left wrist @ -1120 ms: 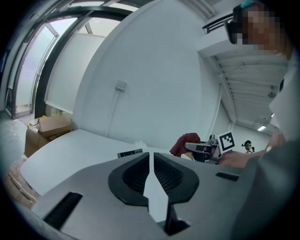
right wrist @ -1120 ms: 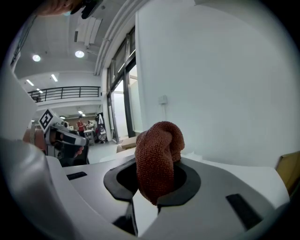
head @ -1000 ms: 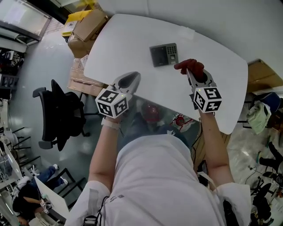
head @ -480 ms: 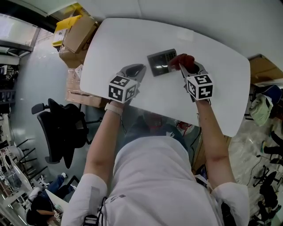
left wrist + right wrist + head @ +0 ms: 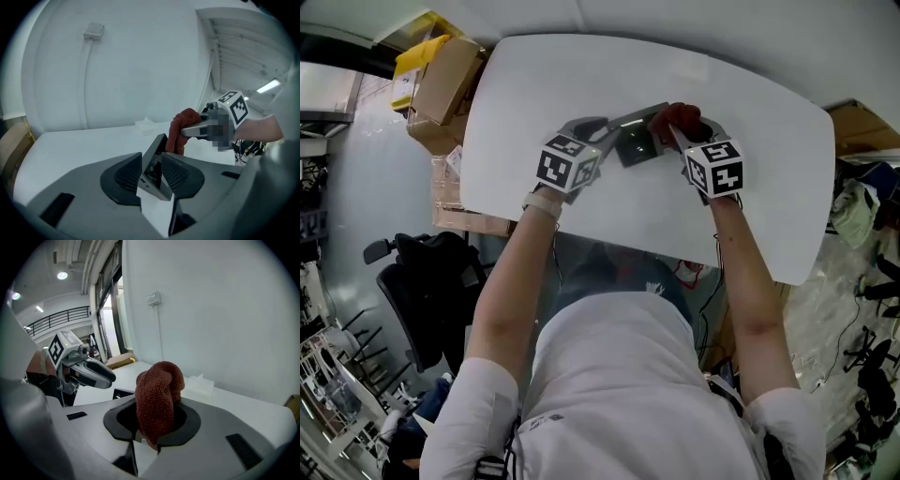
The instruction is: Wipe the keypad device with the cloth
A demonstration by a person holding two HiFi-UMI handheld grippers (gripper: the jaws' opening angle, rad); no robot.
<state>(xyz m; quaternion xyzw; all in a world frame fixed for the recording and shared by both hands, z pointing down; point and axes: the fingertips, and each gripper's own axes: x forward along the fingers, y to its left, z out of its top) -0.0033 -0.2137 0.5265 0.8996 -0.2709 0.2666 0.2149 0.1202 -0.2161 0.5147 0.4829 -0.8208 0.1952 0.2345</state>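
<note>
Your left tongs (image 5: 151,171), whose jaws have just been opening, have the keypad device (image 5: 157,146) pinched between their pads. It is tipped up on edge, about midway between the near and far edges of the surface (image 5: 750,187). Your right tongs (image 5: 152,427) are clamped on the bunched red-brown cloth (image 5: 157,390), just beyond the device's right end.

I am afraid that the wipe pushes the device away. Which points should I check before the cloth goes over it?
1. Is the cloth clamped in the right gripper: ok.
2. Is the keypad device between the pads of the left gripper, whose jaws have just been opening: ok.
3. Is that left grip firm enough: cannot tell.
4. Does the keypad device lie flat on the table: not ok, it is tilted up.
5. Does the cloth touch the keypad device already: cannot tell.
</note>
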